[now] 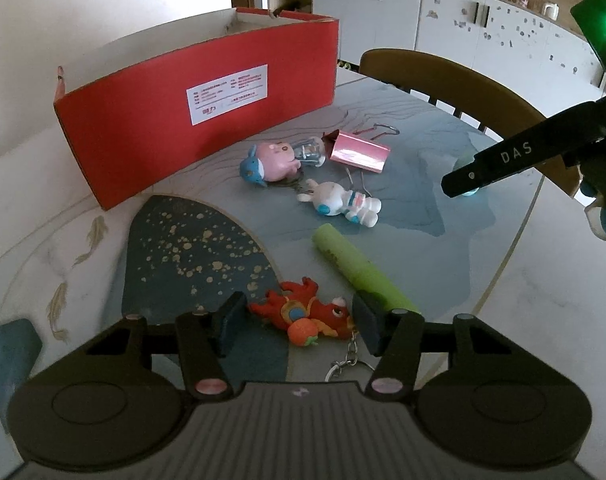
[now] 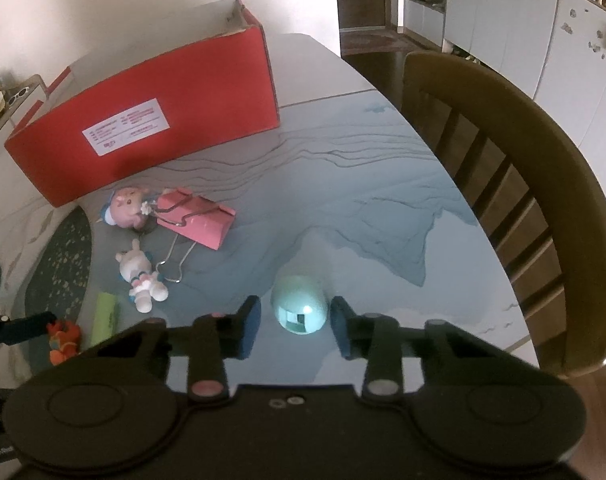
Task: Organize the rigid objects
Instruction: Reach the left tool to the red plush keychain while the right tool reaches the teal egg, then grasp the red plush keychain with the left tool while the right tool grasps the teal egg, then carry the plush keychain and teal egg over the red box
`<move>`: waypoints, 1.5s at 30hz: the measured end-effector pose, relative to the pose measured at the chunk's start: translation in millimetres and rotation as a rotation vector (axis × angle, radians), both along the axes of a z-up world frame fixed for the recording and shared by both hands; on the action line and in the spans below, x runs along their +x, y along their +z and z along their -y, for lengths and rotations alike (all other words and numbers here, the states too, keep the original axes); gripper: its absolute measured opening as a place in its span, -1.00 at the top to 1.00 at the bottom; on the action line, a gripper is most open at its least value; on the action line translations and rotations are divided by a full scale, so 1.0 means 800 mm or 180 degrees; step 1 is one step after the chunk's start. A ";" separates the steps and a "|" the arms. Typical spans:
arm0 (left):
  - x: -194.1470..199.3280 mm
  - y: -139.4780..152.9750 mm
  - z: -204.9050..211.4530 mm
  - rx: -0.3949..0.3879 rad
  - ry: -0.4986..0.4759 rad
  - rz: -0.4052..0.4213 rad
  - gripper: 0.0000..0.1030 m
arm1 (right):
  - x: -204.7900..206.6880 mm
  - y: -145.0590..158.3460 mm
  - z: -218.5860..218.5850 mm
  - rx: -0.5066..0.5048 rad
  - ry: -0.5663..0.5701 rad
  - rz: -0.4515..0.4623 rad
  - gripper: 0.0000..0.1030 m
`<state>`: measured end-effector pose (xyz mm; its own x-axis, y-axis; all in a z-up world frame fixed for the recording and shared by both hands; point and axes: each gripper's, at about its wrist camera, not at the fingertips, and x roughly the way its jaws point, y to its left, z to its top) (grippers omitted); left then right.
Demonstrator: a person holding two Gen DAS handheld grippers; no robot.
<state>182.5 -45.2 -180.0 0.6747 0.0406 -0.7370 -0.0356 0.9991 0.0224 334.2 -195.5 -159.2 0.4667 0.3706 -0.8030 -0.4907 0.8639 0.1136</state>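
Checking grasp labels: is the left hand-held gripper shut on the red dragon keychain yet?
Not yet. The left hand-held gripper straddles the dragon keychain; there are gaps between both pads and the toy, which lies flat on the table.

My left wrist camera looks steeply down, close over the table point(image 1: 83, 208), toward the red box point(image 1: 191, 120), while my right wrist camera faces likewise from farther right, both sharing the box, the toys and the chair point(image 2: 543, 208).

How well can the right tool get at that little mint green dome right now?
Probably well: the mint green dome already sits between the right tool's fingers, with small gaps each side, and nothing else stands near it on the table.
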 end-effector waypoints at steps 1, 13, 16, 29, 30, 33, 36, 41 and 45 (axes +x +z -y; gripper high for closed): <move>0.001 0.001 -0.001 -0.0014 0.0007 -0.0008 -0.11 | 0.000 0.001 -0.001 -0.0006 -0.0001 0.0011 0.42; -0.005 0.010 -0.019 -0.0211 0.0192 -0.0085 -0.11 | -0.015 0.025 -0.001 0.0034 0.0059 0.0075 0.43; -0.009 0.018 -0.024 -0.0269 0.0224 -0.0075 -0.11 | -0.021 0.034 -0.004 0.0036 0.0084 0.0088 0.43; -0.022 0.078 -0.046 -0.0465 0.0292 0.0068 -0.11 | -0.050 0.089 -0.023 0.0187 0.0251 0.0165 0.43; -0.022 0.082 -0.048 -0.0477 0.0293 0.0078 -0.11 | -0.052 0.094 -0.025 0.0192 0.0269 0.0173 0.43; -0.023 0.098 -0.053 -0.0507 0.0291 0.0109 -0.11 | -0.057 0.106 -0.031 0.0173 0.0330 0.0217 0.43; -0.022 0.113 -0.058 -0.0501 0.0292 0.0149 -0.11 | -0.062 0.118 -0.038 0.0149 0.0394 0.0264 0.43; -0.019 0.146 -0.067 -0.0476 0.0299 0.0261 -0.11 | -0.067 0.143 -0.046 0.0206 0.0503 0.0393 0.43; -0.008 0.172 -0.078 -0.0457 0.0306 0.0356 -0.11 | -0.065 0.162 -0.058 0.0249 0.0586 0.0467 0.43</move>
